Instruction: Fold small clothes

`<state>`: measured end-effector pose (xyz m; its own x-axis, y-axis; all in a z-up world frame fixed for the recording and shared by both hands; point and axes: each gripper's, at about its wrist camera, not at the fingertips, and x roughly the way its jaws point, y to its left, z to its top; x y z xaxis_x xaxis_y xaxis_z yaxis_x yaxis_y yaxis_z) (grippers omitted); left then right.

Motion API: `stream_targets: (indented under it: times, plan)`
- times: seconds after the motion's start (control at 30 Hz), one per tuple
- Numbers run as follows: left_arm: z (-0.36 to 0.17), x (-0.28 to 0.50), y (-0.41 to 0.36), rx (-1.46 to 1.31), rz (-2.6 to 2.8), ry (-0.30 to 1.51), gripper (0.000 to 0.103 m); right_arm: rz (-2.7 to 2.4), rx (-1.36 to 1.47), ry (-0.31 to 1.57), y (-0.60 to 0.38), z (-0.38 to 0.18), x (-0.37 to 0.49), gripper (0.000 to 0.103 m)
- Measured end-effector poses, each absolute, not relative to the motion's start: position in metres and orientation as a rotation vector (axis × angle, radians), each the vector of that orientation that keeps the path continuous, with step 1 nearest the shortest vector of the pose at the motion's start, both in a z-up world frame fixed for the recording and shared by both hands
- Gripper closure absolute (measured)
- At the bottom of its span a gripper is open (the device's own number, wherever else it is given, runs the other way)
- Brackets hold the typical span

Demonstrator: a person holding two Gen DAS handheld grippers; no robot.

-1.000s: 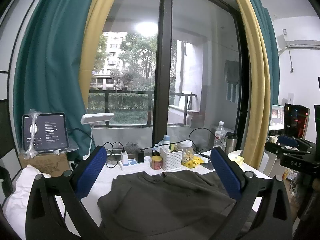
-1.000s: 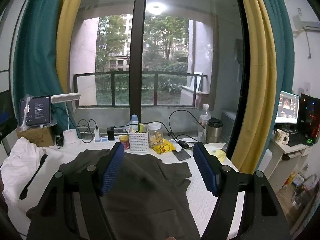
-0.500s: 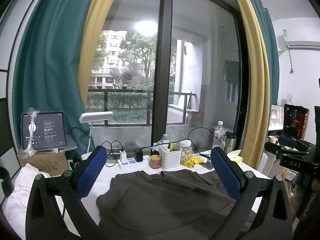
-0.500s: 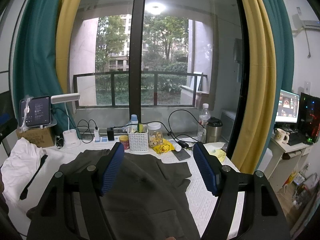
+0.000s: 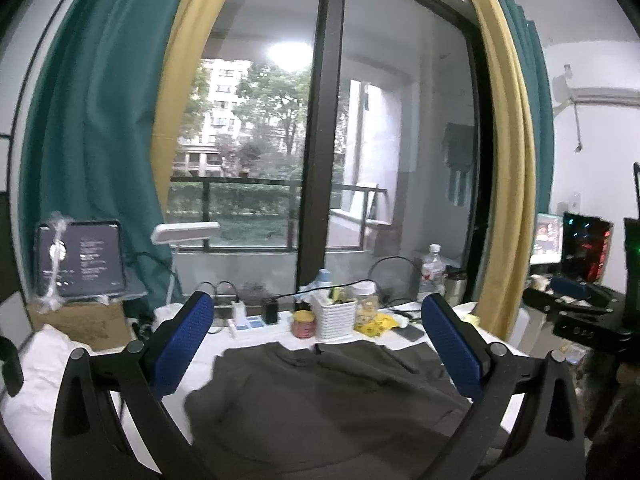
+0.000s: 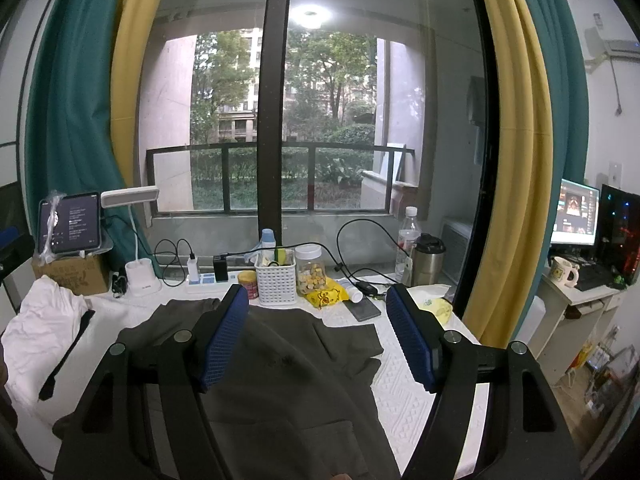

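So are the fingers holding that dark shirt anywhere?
No. Both the left gripper and right gripper are open above the dark shirt, holding nothing.

A dark olive-grey garment [image 6: 288, 364] lies spread out, not folded, on the white-covered worktop [image 6: 400, 384]. Its cloth is rumpled, with soft creases across the middle. One flap reaches toward the right edge, another toward the back left. A white garment [image 6: 44, 328] lies crumpled at the left.

Both wrist views face the window [image 5: 320, 140] over the shared table [image 6: 400, 380]
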<state>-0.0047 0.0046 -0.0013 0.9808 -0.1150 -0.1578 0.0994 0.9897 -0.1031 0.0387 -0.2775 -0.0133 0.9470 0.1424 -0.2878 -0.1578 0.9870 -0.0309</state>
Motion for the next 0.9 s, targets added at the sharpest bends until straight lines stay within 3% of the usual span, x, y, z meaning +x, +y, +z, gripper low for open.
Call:
stream_targets:
  times: [0.4,0.9]
  plan:
    - [-0.013,0.011,0.005,-0.094,-0.100,0.158,0.001,0.147,-0.031,0.320,-0.289,-0.024,0.063,0.028]
    - [-0.051,0.073,0.005,-0.147,-0.090,0.298,0.001,0.133,-0.010,0.422,-0.330,-0.069,0.139,0.028]
